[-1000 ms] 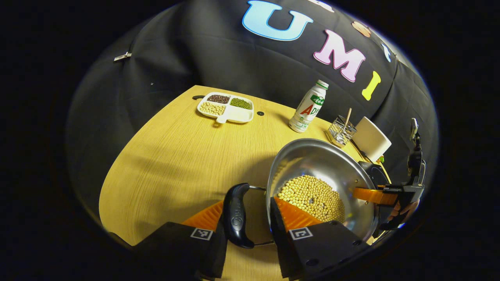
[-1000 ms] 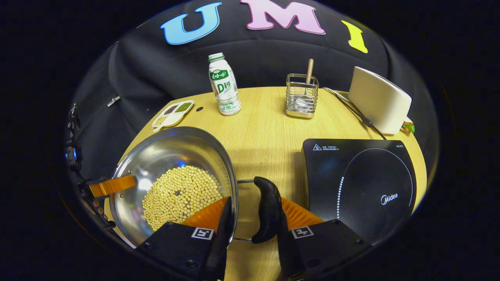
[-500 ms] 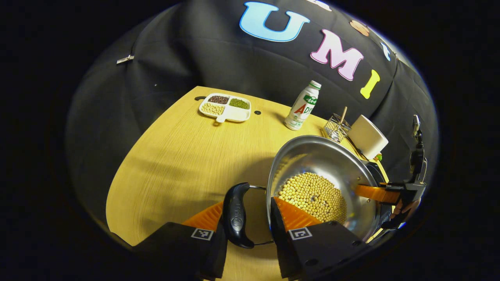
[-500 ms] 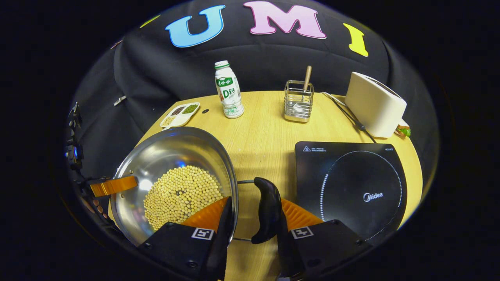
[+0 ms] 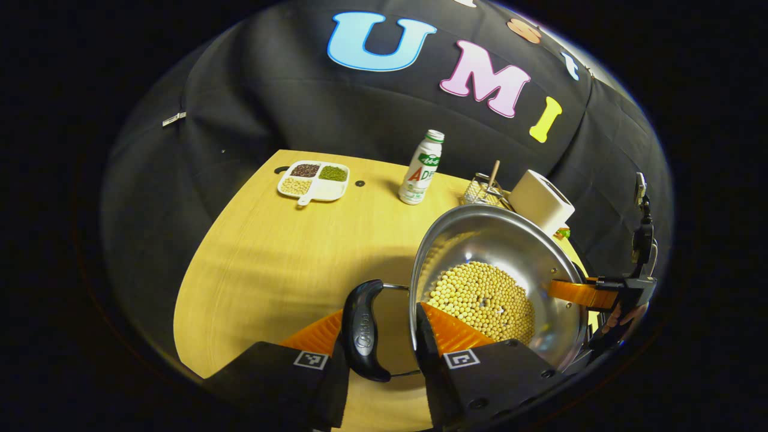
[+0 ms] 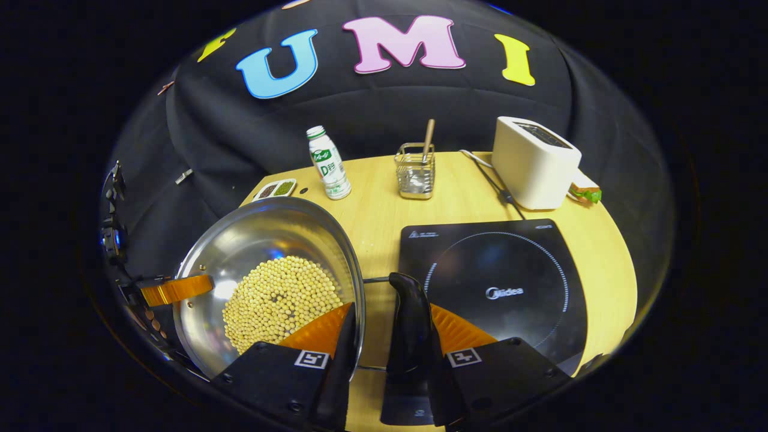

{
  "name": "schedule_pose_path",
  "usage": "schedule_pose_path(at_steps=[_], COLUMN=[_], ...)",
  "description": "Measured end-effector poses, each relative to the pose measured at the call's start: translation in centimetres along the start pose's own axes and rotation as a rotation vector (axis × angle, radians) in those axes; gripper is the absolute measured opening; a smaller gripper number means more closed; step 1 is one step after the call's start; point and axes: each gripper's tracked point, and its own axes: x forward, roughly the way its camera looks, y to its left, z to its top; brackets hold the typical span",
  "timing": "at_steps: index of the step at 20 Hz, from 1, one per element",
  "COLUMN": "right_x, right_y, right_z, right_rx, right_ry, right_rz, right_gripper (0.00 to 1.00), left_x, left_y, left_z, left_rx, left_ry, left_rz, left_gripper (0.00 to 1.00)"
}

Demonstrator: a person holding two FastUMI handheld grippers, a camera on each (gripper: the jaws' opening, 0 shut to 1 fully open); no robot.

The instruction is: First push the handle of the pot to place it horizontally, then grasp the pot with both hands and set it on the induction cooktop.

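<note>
In the left gripper view my left hand-held gripper (image 5: 377, 324) clamps the pot (image 5: 493, 282) by its black handle (image 5: 362, 331) (beans inside) above the surface (image 5: 270, 252), and in the right gripper view my right hand-held gripper (image 6: 387, 327) pinches the opposite handle (image 6: 409, 324), the pot (image 6: 270, 276) held beside the induction cooktop (image 6: 498, 288).

Cooktop (image 6: 504, 282) bare; toaster (image 6: 534, 162) behind
</note>
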Motion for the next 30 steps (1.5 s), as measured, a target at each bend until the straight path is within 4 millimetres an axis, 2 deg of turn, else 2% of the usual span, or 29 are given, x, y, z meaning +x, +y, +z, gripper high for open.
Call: schedule_pose_path(at_steps=[5, 12, 13, 14, 23, 30], right_x=[-2.7, -3.8, -3.8, -3.8, -2.8, -1.0], right_y=[-5.5, -12.2, -12.9, -13.7, -20.1, -24.0], right_z=[1.2, 2.2, 2.3, 2.4, 3.2, 3.3], right_rx=[0.011, 0.028, 0.030, 0.034, 0.049, 0.044], right_ry=[-0.032, -0.036, -0.035, -0.029, -0.016, 0.013], right_rz=[-0.035, -0.055, -0.055, -0.056, -0.053, -0.047], right_gripper=[0.56, 0.56, 0.51, 0.56, 0.56, 0.56], left_x=[0.8, 3.0, 3.3, 3.6, 6.7, 9.6], left_y=[-6.1, -12.7, -13.5, -14.2, -19.9, -22.9], left_z=[0.1, -0.1, -0.1, 0.0, -0.3, -1.1], left_rx=[0.002, 0.012, 0.015, 0.017, 0.025, 0.006], left_ry=[-0.008, 0.003, 0.004, 0.006, 0.010, 0.031], left_rz=[-0.042, -0.065, -0.065, -0.066, -0.050, -0.033], left_gripper=[0.55, 0.55, 0.55, 0.55, 0.55, 0.55])
